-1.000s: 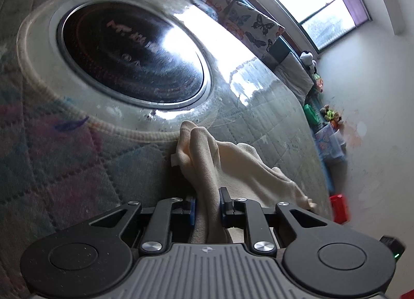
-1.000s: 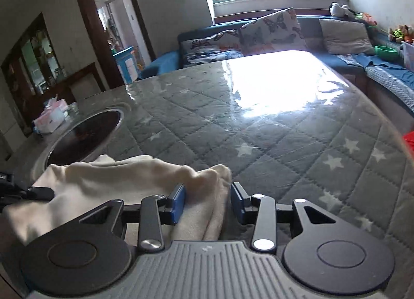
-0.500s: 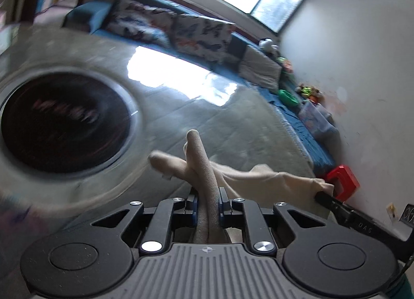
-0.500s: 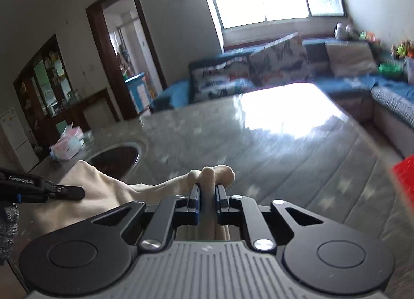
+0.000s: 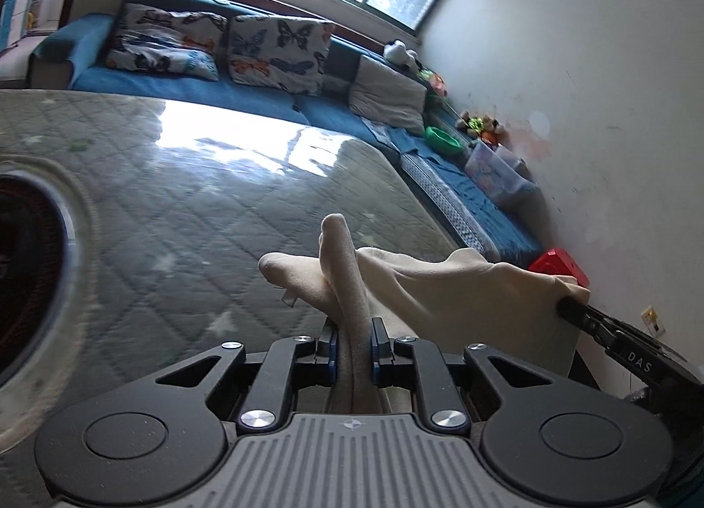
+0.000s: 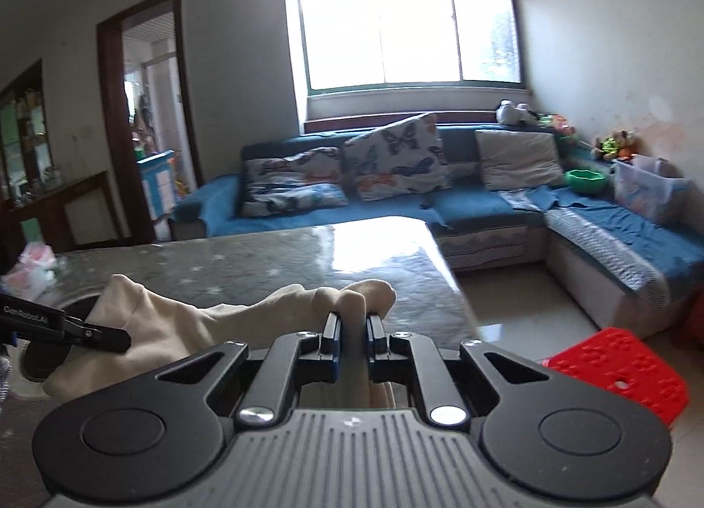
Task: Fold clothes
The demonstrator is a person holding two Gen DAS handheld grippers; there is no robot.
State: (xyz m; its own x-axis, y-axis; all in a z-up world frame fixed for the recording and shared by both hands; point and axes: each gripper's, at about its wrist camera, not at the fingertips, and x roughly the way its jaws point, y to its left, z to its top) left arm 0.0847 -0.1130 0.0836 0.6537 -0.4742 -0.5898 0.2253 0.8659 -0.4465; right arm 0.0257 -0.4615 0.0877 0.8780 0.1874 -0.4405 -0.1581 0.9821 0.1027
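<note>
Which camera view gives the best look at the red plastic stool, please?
The right wrist view: the red stool shows its whole perforated top on the floor. The left wrist view catches only a corner behind the cream garment.

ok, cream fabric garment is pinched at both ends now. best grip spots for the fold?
Keep the two bunched end edges. The left gripper is shut on one end of the cream fabric garment, the right gripper on the other, each coming in from the near side. The cloth spans between them with slack, so probably just regrip if a corner slips.
</note>
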